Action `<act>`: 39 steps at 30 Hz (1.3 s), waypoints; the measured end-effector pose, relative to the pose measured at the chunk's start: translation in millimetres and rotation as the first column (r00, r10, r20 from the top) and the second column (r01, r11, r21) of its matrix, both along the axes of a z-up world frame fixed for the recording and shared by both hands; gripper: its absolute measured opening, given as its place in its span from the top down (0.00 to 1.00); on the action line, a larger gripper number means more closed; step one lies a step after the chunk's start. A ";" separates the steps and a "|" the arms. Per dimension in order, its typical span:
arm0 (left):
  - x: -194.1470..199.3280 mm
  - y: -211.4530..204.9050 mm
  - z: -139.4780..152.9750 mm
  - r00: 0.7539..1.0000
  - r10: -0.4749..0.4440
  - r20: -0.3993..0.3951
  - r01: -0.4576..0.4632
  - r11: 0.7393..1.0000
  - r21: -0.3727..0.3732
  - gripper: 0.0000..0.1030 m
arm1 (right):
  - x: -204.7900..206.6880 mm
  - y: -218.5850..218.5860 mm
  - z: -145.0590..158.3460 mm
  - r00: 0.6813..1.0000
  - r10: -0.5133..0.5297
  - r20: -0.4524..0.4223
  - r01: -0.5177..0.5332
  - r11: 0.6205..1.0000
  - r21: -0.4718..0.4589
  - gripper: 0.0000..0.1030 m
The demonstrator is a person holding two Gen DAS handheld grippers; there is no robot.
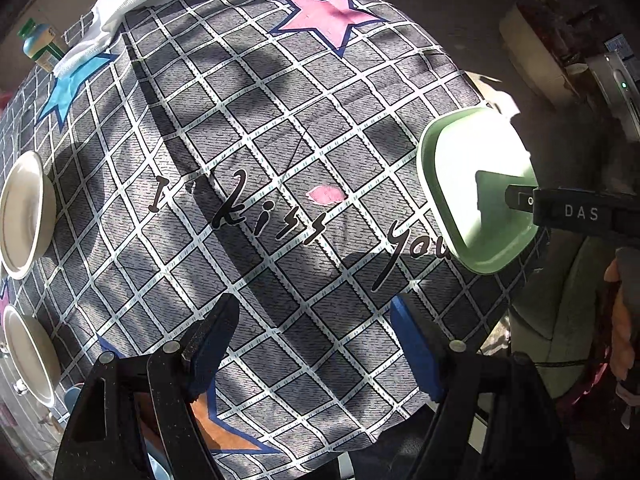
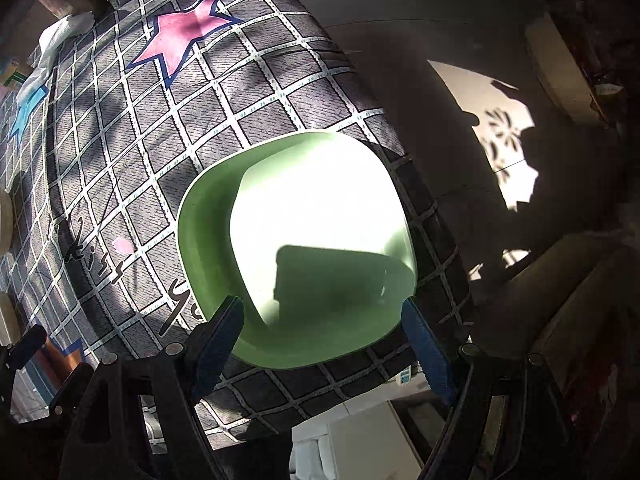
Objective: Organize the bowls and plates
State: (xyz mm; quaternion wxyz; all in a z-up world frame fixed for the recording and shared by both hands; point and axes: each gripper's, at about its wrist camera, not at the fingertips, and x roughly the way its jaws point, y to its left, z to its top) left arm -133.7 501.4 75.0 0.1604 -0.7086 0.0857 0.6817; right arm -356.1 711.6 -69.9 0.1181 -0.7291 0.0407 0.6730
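Your right claw (image 2: 322,340) hangs over the pale green, rounded-square plastic plate (image 2: 296,248), its blue-padded fingers (image 2: 218,344) spread apart with nothing between them. In the right wrist view the plate fills the centre, its near rim lying between the two pads at about 6 o'clock, so you look lined up to straddle that rim. The plate lies flat on the tabletop, covered in a grey checked cloth with stars and script lettering (image 1: 248,128), close to the edge at 4 o'clock in that view; sitting there, its rim is easy to reach from outside.

Your left claw (image 1: 316,344) is also spread and empty, and points down at bare cloth. From its view the green plate (image 1: 476,188) sits at 3 o'clock, with the right tool reaching in from that side. Two round, cream-white dishes (image 1: 26,212) rest at 9 o'clock, one nearer 8 o'clock (image 1: 30,356), both at the tabletop's far-left edge and well apart from the green plate. A blue rim (image 1: 74,394) peeks out near 7 o'clock; what it belongs to is unclear.

Judging by this spread, the gathering has barely begun: the pieces lie scattered along opposite edges, so the plate probably needs carrying across to join the cream dishes.
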 end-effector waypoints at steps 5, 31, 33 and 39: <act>-17.9 25.2 -17.2 0.999 -0.015 0.033 0.015 1.000 -0.010 0.21 | 10.0 -15.9 -47.4 0.999 -0.004 0.038 0.003 1.000 0.008 0.20; -98.7 -0.9 -81.8 0.998 0.066 0.007 -0.065 0.991 -0.115 0.22 | 7.8 -65.7 -75.4 0.994 0.106 0.011 -0.102 0.976 -0.194 0.23; -103.6 1.0 -89.4 0.998 0.061 0.020 -0.059 0.992 -0.116 0.22 | 7.9 -69.2 -73.5 0.991 0.130 0.009 -0.127 0.978 -0.164 0.34; -95.6 5.0 -91.7 1.000 0.020 0.002 -0.020 0.994 -0.106 0.38 | 10.8 -94.5 -62.0 0.979 0.203 0.011 -0.199 0.968 -0.153 0.69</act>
